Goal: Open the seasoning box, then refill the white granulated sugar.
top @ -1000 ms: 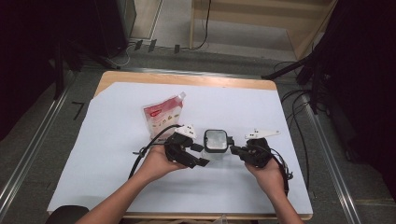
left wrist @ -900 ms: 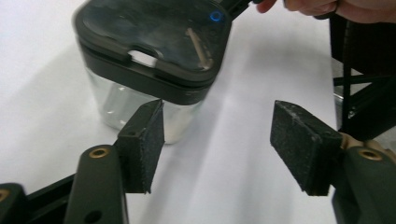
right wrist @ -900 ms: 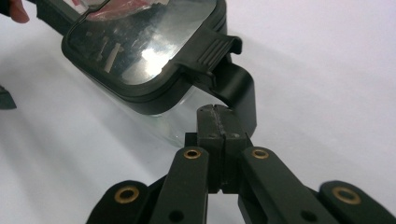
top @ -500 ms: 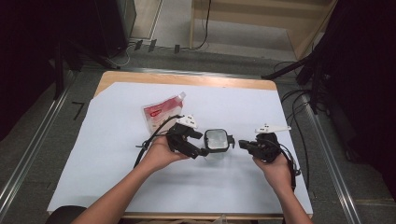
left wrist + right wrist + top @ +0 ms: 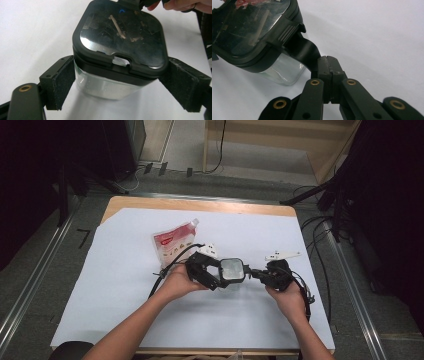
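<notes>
On the white table (image 5: 115, 285), the jar (image 5: 232, 270) stands upright; right claw (image 5: 327, 65) pinches its lid tab (image 5: 305, 51); left claw (image 5: 117, 85) just widened around it.

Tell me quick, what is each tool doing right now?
Left tool: open, its jaws have just been opening; the clear container sits between them, unpressed.
Right tool: closed on the container's black flap.

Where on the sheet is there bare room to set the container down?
Free: left of the pouch, the far right corner beyond the white piece, the near strip around the forearms. Crowded: mid-sheet, where left gripper, container and right gripper meet.
</notes>
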A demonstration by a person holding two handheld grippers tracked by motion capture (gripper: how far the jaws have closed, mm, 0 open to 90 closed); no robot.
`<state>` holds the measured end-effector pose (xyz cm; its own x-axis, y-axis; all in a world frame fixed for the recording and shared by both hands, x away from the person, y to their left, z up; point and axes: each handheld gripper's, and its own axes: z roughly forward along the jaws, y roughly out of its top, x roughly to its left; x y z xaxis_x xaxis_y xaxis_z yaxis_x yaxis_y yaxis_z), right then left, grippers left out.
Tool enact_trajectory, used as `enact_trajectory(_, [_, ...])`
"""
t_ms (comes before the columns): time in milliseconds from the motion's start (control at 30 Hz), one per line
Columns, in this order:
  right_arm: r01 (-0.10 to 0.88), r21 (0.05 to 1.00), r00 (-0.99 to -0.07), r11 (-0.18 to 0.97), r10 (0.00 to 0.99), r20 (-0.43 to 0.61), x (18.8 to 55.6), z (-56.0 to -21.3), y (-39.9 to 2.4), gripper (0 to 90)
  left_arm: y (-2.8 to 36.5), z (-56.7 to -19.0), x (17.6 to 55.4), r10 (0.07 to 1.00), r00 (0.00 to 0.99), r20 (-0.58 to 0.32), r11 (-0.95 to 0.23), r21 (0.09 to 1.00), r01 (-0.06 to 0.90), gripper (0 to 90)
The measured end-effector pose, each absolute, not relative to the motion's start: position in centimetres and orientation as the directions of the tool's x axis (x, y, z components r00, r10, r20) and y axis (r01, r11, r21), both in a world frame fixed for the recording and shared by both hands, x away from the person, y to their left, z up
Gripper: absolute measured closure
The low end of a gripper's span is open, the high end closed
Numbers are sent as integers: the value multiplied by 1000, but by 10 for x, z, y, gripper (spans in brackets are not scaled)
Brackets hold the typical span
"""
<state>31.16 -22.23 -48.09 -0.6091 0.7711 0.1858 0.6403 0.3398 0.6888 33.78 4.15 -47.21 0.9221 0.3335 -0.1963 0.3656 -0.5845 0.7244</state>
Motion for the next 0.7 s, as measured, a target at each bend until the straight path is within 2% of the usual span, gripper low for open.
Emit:
enact_trajectory(200, [643,687,-603,337,776,184,312,-481,-222,900,35,-470,337,332,932,-147,-606,723,330,142])
enact_trajectory(533, [645,689,-598,330,780,186,313,-480,-220,900,36,-463,335,349,928,-129,-617,714,331,157])
enact_trajectory(700, [649,684,-595,332,782,186,312,-480,-220,900,36,-459,335,351,924,-151,-606,716,347,163])
